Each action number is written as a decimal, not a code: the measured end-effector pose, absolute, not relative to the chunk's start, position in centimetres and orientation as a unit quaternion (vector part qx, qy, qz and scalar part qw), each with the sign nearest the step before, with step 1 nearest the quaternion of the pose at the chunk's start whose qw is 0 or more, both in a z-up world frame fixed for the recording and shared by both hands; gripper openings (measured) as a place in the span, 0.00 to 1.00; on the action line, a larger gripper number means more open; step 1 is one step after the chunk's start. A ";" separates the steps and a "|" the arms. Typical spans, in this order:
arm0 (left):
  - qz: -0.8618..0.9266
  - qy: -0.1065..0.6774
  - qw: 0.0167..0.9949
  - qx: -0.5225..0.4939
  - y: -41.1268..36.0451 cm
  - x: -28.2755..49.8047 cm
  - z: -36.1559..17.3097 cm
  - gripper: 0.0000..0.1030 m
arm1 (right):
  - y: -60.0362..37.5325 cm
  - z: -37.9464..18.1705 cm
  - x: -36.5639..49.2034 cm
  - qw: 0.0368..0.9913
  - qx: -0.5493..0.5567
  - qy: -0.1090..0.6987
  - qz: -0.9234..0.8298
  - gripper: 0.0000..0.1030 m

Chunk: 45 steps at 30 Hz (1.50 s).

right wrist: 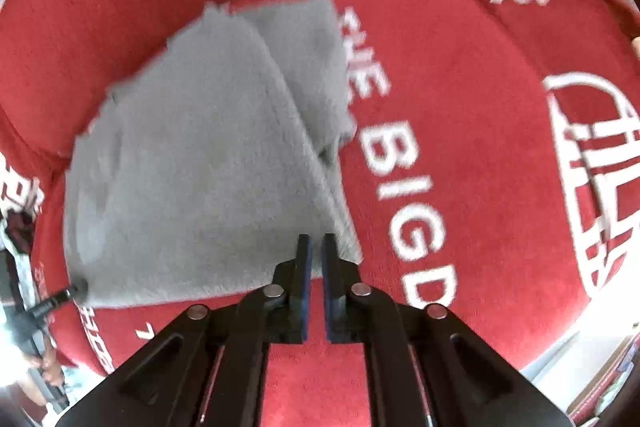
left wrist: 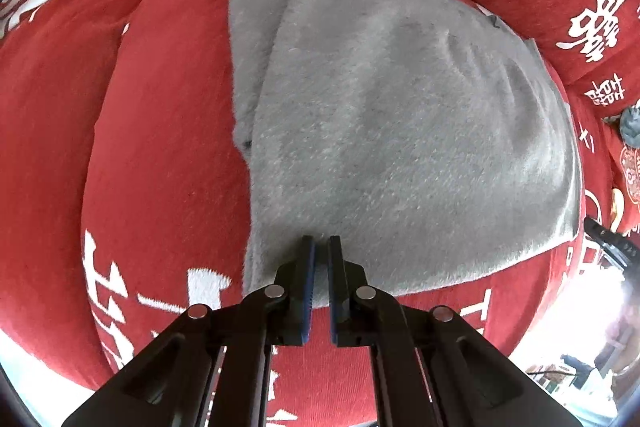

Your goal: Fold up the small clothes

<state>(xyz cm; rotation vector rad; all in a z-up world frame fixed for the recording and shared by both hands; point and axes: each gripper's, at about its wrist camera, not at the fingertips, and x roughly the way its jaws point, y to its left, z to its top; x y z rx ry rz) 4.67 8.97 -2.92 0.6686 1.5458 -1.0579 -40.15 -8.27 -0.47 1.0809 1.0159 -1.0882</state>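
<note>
Both the left gripper [left wrist: 322,241] and right gripper [right wrist: 316,239] are matte black plastic, each with two flat fingers [left wrist: 306,283] lined with ribbed blue pads [right wrist: 306,287]; four round silver pivot pins join the linkage bars, whose wide arms carry triangular recesses

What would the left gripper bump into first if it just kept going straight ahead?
Most likely the grey cloth: the left gripper already sits at its near edge, on the red cushion. Depth is hard to judge.
</note>
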 end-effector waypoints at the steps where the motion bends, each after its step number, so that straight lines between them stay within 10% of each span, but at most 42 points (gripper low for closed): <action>1: -0.444 0.653 0.546 0.281 9.2 4.7 -2.9 0.06 | -8.6 -0.3 -40.2 0.610 0.464 0.437 -0.469 0.52; 5: -0.440 0.653 0.549 0.281 9.4 4.5 -2.4 0.06 | -10.5 -2.5 -39.2 0.607 0.468 0.478 -0.429 0.50; 7: -0.440 0.651 0.550 0.284 9.4 4.5 -2.0 0.06 | -11.0 -3.4 -38.5 0.600 0.476 0.496 -0.410 0.05; 45: -0.423 0.645 0.559 0.304 14.4 6.4 2.2 0.06 | 0.3 -0.5 -27.0 0.613 0.524 0.489 -0.332 0.25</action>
